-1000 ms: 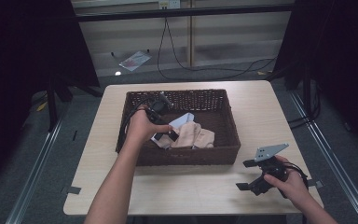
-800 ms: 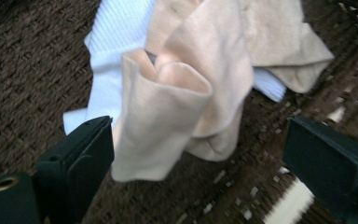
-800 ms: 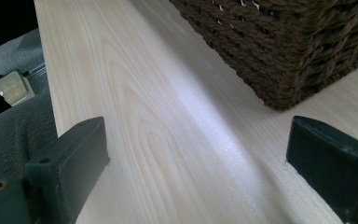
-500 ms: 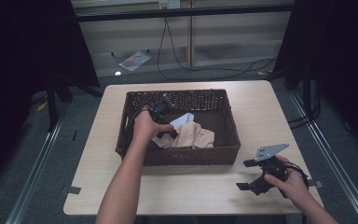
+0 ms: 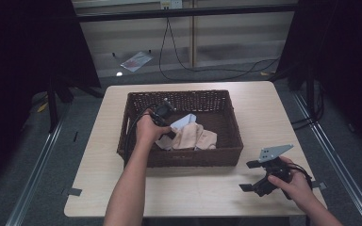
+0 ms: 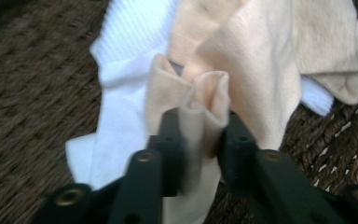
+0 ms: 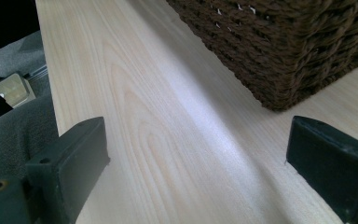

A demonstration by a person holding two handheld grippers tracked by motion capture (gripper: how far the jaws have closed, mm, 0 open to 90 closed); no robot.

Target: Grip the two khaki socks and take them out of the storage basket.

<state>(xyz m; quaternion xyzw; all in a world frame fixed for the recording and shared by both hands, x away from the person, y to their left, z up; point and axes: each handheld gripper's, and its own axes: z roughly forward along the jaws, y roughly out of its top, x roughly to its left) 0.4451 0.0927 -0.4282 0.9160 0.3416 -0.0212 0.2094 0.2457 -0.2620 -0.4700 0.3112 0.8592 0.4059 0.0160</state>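
left gripper (image 6: pixel 196 135) pinches the peach cloth (image 6: pixel 261 60) inside the basket (image 5: pixel 136 101).
right gripper (image 5: pixel 250 175) gapes wide, holding nothing, over bare bench (image 5: pixel 193 188) near the front edge.

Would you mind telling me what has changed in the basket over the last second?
The left gripper has shifted slightly toward the basket's left side and is shut on a fold of the beige cloth, which lies over the white cloth. The right gripper stayed open, low over the table.
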